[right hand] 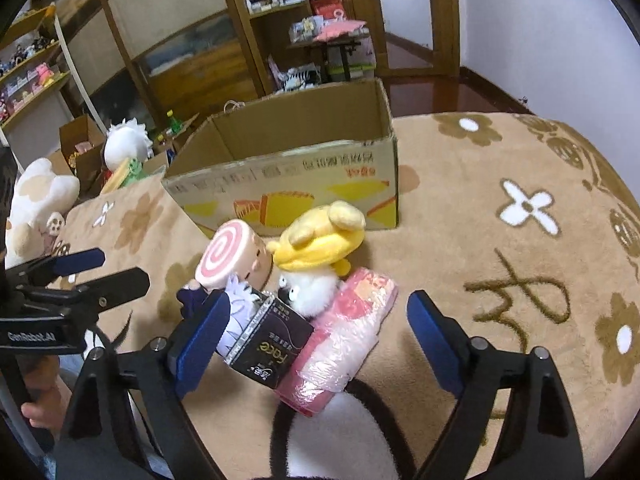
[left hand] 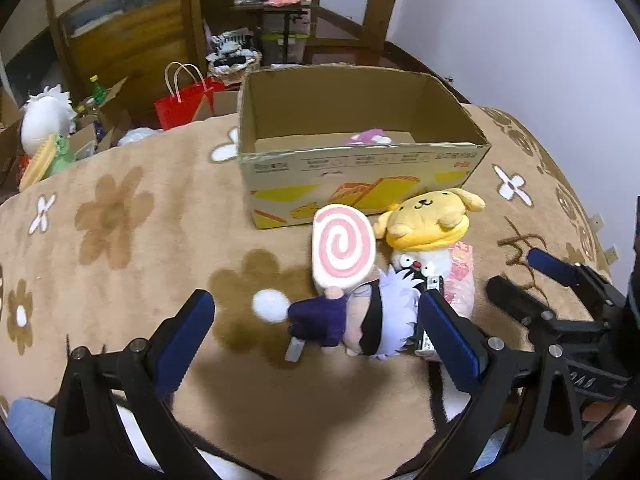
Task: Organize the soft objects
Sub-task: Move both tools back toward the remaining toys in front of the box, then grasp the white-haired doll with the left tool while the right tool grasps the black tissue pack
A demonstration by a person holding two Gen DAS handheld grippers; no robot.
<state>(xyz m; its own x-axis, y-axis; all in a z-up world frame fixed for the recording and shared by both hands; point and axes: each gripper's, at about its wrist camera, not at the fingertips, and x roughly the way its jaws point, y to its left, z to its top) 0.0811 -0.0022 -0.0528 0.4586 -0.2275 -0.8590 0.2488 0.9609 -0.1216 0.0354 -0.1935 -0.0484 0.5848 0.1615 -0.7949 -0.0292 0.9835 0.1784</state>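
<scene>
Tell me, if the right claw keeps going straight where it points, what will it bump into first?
Probably the pink plastic-wrapped pack. It lies between the open fingers of the right claw, closest to the middle, with the black Face box just beside it. Depth is hard to judge, so the box might get touched too.

Wooden shelves (right hand: 276, 20), white wall (left hand: 520, 40)
</scene>
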